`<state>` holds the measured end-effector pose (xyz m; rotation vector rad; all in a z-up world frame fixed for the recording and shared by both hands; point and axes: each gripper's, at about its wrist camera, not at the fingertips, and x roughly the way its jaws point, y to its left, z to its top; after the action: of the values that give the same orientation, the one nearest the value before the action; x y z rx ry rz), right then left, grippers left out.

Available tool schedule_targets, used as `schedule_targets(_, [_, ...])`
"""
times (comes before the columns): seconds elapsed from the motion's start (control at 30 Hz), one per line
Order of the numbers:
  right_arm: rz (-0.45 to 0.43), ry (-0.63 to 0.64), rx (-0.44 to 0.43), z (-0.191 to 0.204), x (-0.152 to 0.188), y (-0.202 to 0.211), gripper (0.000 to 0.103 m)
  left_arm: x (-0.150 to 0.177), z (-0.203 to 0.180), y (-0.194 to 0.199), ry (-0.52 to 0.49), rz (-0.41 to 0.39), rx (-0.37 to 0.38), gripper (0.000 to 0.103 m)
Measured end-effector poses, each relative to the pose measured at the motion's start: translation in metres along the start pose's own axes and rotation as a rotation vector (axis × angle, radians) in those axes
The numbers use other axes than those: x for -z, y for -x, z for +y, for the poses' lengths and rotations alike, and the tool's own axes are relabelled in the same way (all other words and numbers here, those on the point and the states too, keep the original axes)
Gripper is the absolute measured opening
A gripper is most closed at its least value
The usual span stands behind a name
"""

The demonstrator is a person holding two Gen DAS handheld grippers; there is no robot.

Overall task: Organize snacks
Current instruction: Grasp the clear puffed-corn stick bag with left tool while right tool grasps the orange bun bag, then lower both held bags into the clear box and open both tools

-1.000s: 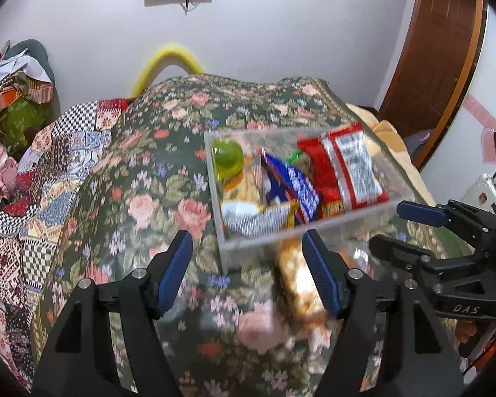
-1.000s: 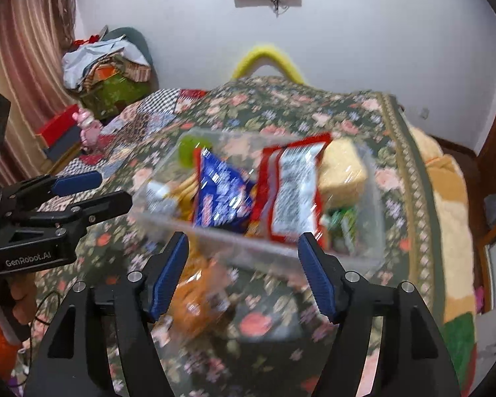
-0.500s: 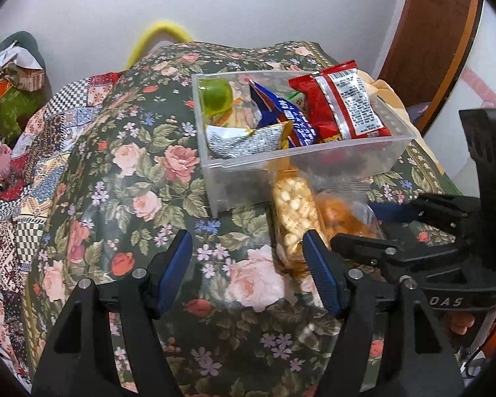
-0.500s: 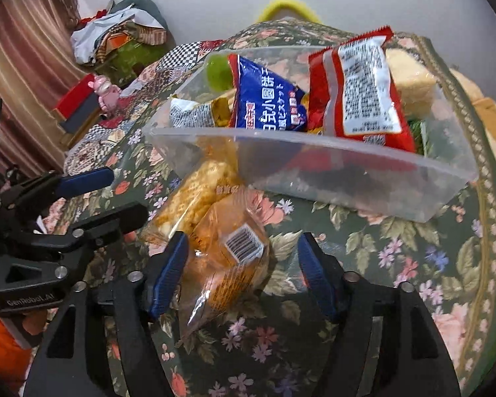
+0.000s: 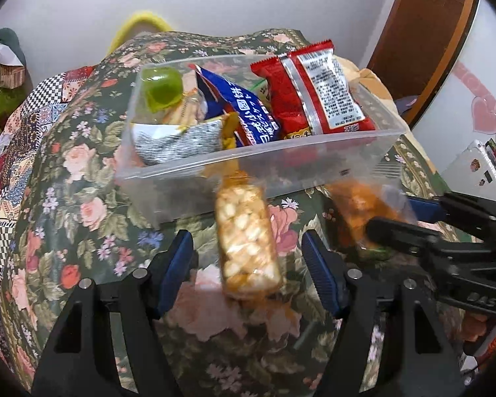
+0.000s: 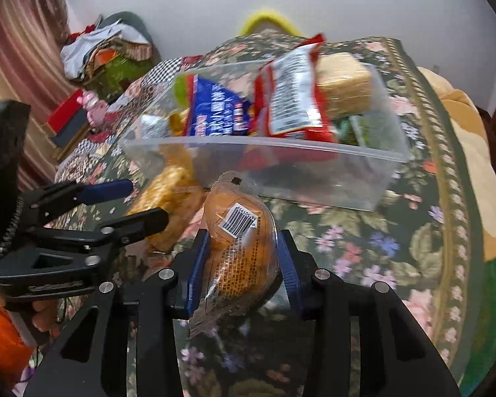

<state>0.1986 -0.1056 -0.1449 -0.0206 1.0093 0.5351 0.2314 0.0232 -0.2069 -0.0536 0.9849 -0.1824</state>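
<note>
Floral bedspread (image 5: 66,198) spread beneath and ahead of the tongs, patchwork quilt (image 5: 3,152) off to the left, yellow hoop (image 6: 268,21) against the far wall, heaped clothes (image 6: 105,49) far left, wooden door (image 5: 426,33) at right, striped curtain (image 6: 20,53) leftward

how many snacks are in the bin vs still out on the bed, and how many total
In the clear bin, as far as visible: 7 (green jelly cup, silver pack, blue pack, red pack, tan cake, green pack, wafer pack)
Outside the bin: 2 (popcorn bar, orange bun)
Total: 9
</note>
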Motion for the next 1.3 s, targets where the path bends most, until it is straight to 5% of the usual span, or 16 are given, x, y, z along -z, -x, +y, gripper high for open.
schedule_targets(0.07, [-0.007,-0.006,0.01,-0.002,0.002,0.003,0.038,-0.001,-0.002,-0.007,-0.003,0.007,-0.012,0.059])
schedule_targets(0.13, [-0.015,-0.017,0.013,-0.004,0.003,0.005,0.038,-0.001,-0.003,-0.016,0.002,0.023,-0.024,0.038])
schedule_targets(0.2, [-0.023,-0.026,0.014,-0.008,0.003,0.01,0.038,0.0,-0.002,-0.019,0.007,0.019,-0.031,0.034])
schedule_targets(0.57, [-0.08,-0.029,0.019,-0.011,-0.003,0.03,0.036,0.003,-0.002,0.034,-0.011,-0.085,-0.045,0.033])
schedule_targets(0.9, [-0.157,0.011,-0.012,0.003,-0.03,0.048,0.034,-0.029,0.01,0.093,0.014,-0.244,-0.05,0.033])
schedule_targets(1.3, [-0.281,0.044,-0.004,0.015,-0.079,0.054,0.034,-0.075,0.02,0.094,0.021,-0.316,-0.067,0.033])
